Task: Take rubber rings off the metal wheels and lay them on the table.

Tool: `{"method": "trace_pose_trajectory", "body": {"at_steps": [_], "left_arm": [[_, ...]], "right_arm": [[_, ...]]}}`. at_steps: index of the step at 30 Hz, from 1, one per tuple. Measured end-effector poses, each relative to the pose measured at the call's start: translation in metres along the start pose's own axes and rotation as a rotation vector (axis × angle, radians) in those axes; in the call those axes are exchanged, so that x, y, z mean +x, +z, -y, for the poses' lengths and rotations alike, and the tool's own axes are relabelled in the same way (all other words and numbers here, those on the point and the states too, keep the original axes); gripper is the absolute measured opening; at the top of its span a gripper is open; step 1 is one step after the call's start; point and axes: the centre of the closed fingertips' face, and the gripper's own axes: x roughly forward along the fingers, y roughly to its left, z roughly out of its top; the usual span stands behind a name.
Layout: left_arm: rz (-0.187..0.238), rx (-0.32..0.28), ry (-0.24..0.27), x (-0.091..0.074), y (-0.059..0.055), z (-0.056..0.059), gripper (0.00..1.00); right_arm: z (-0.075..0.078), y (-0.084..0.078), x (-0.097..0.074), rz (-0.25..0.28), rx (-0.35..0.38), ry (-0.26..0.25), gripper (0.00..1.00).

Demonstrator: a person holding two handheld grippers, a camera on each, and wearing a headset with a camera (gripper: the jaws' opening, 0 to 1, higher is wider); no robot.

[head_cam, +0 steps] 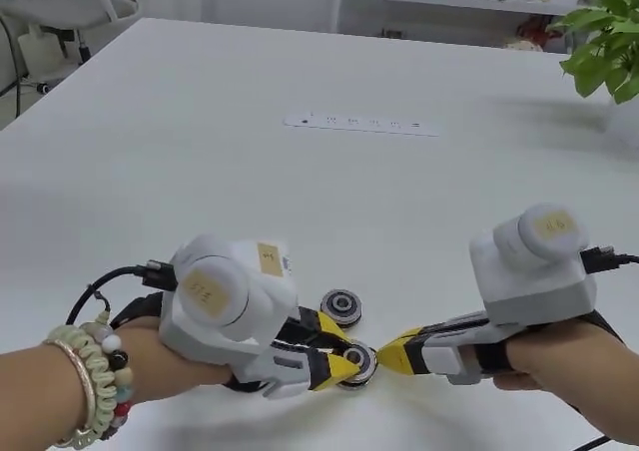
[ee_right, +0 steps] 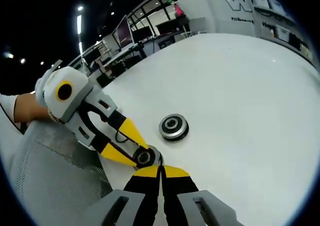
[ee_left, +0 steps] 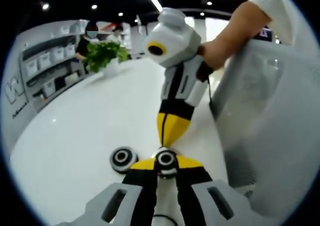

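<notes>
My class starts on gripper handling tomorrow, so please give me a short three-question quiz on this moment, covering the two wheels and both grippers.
1. True or false: the left gripper clamps a small metal wheel with a black rubber ring between its yellow-tipped jaws.
2. Where is the second ringed wheel?
A. Lying free on the flat white table, beside the held wheel but apart from it
B. Stacked on top of the held wheel
C. At the table's far edge
3. Fill in: the right gripper has its jaws ____, with the tips at the held wheel's rim.

Key: 1 true; 2 A; 3 shut.
</notes>
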Motion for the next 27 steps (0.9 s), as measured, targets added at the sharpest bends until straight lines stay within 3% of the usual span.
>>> {"method": "trace_pose_trajectory", "body": {"at_steps": [8,16,20,22,27], "left_arm": [[-0.011,-0.025,0.023,-0.002,-0.002,-0.007,0.12],[-0.015,-0.008,0.026,-0.003,-0.003,-0.007,0.11],[-0.026,0.036,0.071,-0.002,-0.003,-0.017,0.02],[-0.017,-0.014,0.068,-0.001,-0.003,-0.017,0.02],[-0.011,-0.017,0.065,-0.002,-0.003,-0.016,0.02]], "right_arm": [[0.006,0.004,-0.003,0.017,0.012,-0.022,0.00],[0.005,0.007,-0.004,0.032,0.035,-0.013,0.00],[0.004,0.007,-0.005,0.036,0.050,-0.004,0.00],[0.004,0.007,-0.005,0.037,0.053,-0.002,0.00],[0.004,0.007,-0.004,0.042,0.061,0.000,0.00]]}}
